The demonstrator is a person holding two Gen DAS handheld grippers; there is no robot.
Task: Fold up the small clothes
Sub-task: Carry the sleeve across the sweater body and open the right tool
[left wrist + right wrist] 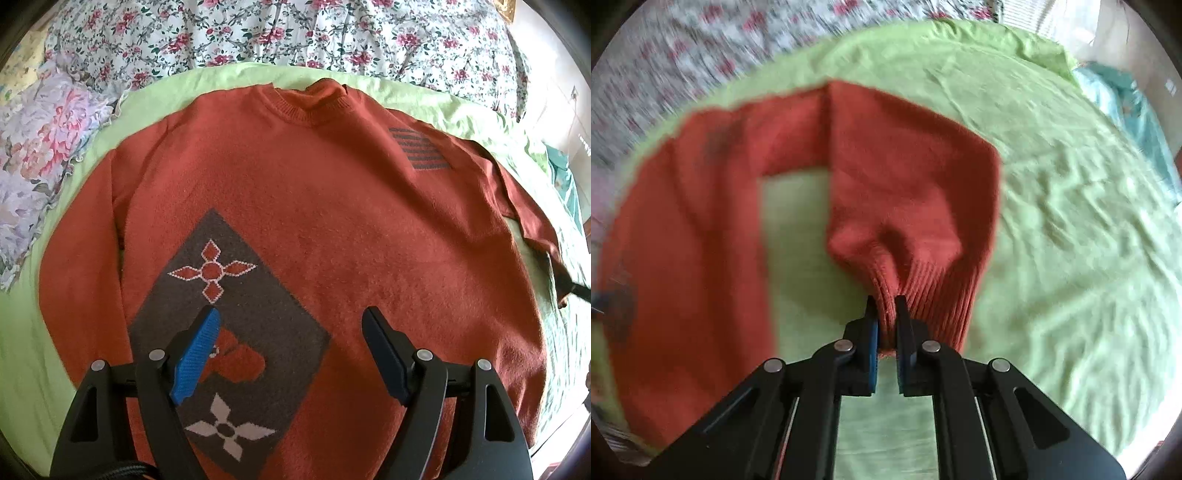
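Note:
A rust-orange knit sweater (314, 206) lies face up and flat on a light green sheet (29, 332). It has a grey diamond with flower motifs low on the left and a grey striped patch by one shoulder. My left gripper (291, 317) is open and empty, hovering above the sweater's lower front. My right gripper (886, 306) is shut on the ribbed cuff of the sweater's sleeve (908, 192) and holds it lifted over the sheet (1071, 240). The sweater's body (683, 258) lies to the left in that blurred view.
A floral bedspread (258, 33) covers the far side of the bed. A pale floral pillow (40, 147) lies at the left. Teal cloth (1126, 110) lies at the far right edge, with a wall behind it.

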